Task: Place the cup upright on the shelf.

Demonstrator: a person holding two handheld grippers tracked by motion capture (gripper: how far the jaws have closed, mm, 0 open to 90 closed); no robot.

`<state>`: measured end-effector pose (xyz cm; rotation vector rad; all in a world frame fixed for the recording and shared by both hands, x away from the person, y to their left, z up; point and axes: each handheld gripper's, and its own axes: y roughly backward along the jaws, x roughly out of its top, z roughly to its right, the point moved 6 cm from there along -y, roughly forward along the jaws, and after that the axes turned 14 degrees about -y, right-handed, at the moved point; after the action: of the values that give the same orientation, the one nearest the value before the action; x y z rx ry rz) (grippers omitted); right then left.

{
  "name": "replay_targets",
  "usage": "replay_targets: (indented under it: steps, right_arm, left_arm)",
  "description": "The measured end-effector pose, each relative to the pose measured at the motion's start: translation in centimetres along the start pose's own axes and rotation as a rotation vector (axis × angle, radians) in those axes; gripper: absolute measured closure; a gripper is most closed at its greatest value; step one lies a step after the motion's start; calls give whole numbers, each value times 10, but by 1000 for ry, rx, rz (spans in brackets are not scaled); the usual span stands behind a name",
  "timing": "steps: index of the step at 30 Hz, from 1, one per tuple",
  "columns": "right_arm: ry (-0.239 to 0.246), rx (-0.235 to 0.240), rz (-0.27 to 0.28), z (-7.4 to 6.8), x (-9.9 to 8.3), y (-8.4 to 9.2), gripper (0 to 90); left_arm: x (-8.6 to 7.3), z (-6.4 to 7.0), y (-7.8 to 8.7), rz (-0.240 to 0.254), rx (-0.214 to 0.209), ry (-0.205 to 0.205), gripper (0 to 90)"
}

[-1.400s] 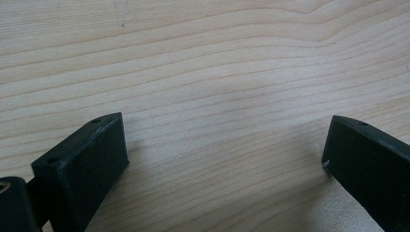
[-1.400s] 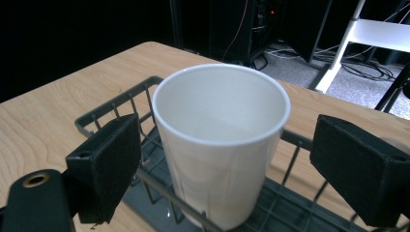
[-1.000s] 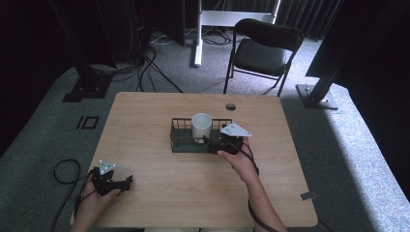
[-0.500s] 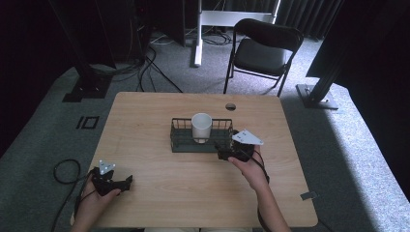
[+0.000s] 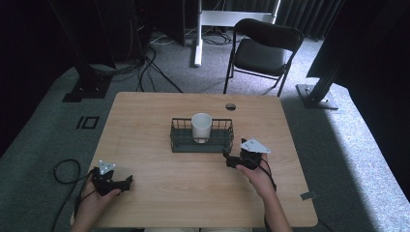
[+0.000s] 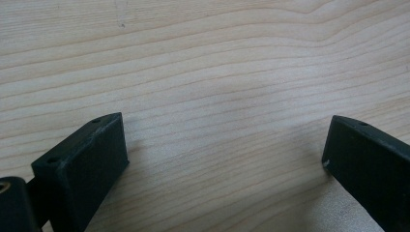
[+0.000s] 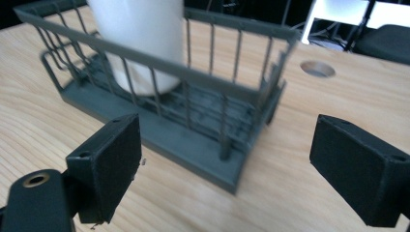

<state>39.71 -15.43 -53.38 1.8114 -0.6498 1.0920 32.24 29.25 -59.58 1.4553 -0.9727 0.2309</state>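
A dark wire basket [image 5: 180, 145] stands at the middle of the wooden table [image 5: 145, 121], and a white cup [image 5: 201, 126] sits upright inside it. My right gripper [image 5: 228, 161] rests just off the basket's front right corner, open and empty. In the right gripper view the basket [image 7: 193, 150] and the cup [image 7: 140, 38] lie close ahead of the right gripper [image 7: 227, 140], whose jaws stand wide apart. My left gripper [image 5: 126, 181] lies near the table's front left corner. In the left gripper view the left gripper [image 6: 225, 140] is open over bare wood.
A round cable hole [image 5: 230, 106] sits in the tabletop behind the basket, and appears as the hole [image 7: 317, 69] in the right gripper view. A black folding chair [image 5: 263, 46] stands beyond the far edge. Cables [image 5: 63, 169] lie on the floor at left.
My right gripper has drawn back from the basket toward the front right, with nothing in it. The cup stays in the basket. The left gripper has not moved.
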Motion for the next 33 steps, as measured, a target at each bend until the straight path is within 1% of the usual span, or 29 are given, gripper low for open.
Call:
replay_targets:
  steps: [4, 7, 11, 17, 18, 19, 22, 25, 27, 29, 33]
  right_arm:
    - [-4, -10, -35, 11, -12, 2, 109]
    - [19, -19, -64, 17, -19, 4, 109]
    - [9, -25, -94, 24, -28, 6, 109]
    - [-29, -37, -132, 36, -39, 11, 109]
    - [-29, -37, -132, 36, -39, 11, 109]
    - [-33, -39, -145, 39, -43, 13, 109]
    - [-32, -41, -157, 43, -46, 16, 109]
    - [-42, -49, -159, 48, -49, 20, 109]
    - [-32, -56, -167, 51, -52, 23, 109]
    - [-21, -53, -170, 54, -54, 26, 109]
    - [-18, -51, -186, 57, -59, 32, 109]
  left_arm:
    - [0, 0, 0, 0, 0, 0, 26]
    - [0, 0, 0, 0, 0, 0, 26]
    - [0, 0, 0, 0, 0, 0, 26]
    - [0, 0, 0, 0, 0, -1, 26]
    - [0, 0, 0, 0, 0, -1, 26]
    - [0, 0, 0, 0, 0, 0, 26]
    - [0, 0, 0, 0, 0, 0, 26]
    - [0, 0, 0, 0, 0, 0, 26]
    - [0, 0, 0, 0, 0, -1, 26]
    - [0, 0, 0, 0, 0, 0, 26]
    - [0, 0, 0, 0, 0, 0, 26]
